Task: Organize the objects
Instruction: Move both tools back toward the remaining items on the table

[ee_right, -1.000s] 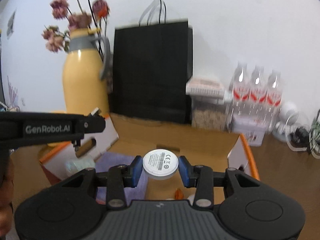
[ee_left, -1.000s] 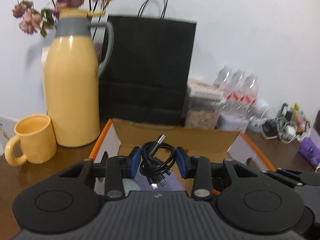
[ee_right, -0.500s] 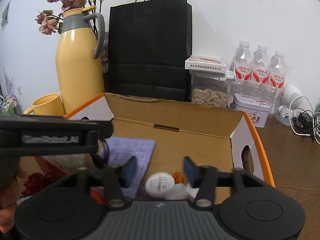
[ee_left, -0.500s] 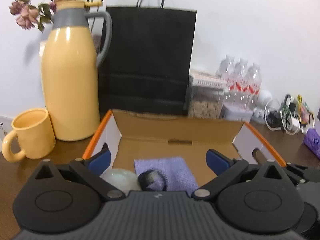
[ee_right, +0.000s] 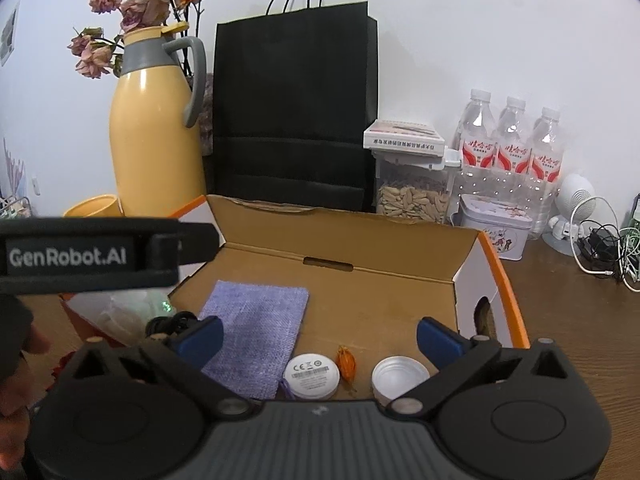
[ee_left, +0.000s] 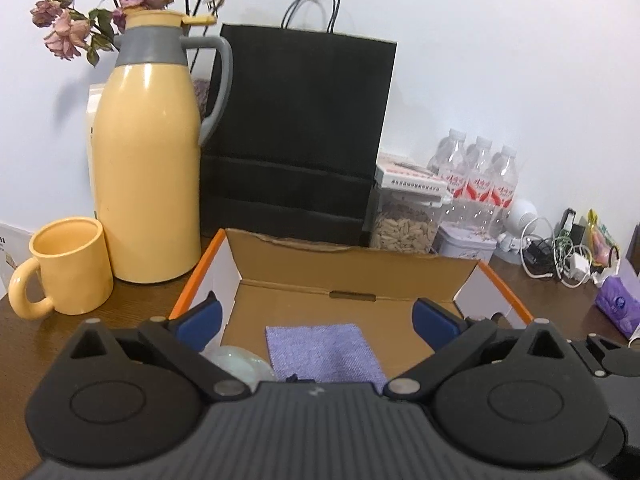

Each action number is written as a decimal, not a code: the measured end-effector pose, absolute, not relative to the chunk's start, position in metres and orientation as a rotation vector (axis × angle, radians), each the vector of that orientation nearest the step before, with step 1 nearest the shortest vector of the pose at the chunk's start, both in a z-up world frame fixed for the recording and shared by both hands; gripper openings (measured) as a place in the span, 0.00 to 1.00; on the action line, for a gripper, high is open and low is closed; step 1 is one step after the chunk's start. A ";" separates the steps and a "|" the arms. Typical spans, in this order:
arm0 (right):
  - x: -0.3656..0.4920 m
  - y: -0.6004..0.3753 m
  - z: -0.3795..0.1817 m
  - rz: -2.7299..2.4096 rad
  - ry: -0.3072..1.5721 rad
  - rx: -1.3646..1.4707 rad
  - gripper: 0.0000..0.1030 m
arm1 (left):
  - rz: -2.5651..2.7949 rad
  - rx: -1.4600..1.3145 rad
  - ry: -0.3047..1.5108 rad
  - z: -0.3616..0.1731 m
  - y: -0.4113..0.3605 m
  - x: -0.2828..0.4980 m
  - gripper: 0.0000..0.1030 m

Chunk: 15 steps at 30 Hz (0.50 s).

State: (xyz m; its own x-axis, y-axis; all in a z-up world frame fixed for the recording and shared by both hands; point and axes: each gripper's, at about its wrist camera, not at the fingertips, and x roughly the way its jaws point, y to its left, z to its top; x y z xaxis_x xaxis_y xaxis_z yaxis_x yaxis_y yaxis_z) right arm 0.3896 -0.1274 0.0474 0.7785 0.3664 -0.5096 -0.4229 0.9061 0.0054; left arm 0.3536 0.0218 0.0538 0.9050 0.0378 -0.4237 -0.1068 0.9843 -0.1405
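Open tongs [ee_left: 316,320] above a cardboard box [ee_left: 352,280] on a brown worktop [ee_left: 24,328].

The blue pads stand wide apart with nothing between them, the jaws having just been opening. In the box lie a purple cloth [ee_left: 324,354] and, to its left, a pale round thing [ee_left: 236,362] partly hidden by the tongs. Behind the box stand a yellow jug [ee_left: 148,168], a yellow mug [ee_left: 68,268], a black bag [ee_left: 298,136], a seed jar [ee_left: 404,228] and three bottles [ee_left: 478,176].
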 end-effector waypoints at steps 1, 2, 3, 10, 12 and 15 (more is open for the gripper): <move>0.386 -0.129 0.049 0.429 0.519 -0.113 1.00 | 0.074 -0.164 0.425 0.056 0.022 0.351 1.00; 0.383 -0.132 0.052 0.429 0.510 -0.112 1.00 | 0.071 -0.164 0.416 0.059 0.022 0.348 1.00; 0.380 -0.136 0.055 0.429 0.499 -0.109 1.00 | 0.069 -0.164 0.407 0.061 0.022 0.345 1.00; 0.355 -0.159 0.078 0.412 0.429 -0.104 1.00 | 0.059 -0.162 0.352 0.075 0.024 0.313 1.00; 0.344 -0.166 0.081 0.410 0.417 -0.107 1.00 | 0.059 -0.161 0.336 0.077 0.025 0.304 1.00; 0.326 -0.179 0.083 0.413 0.401 -0.104 1.00 | 0.046 -0.155 0.322 0.079 0.026 0.288 1.00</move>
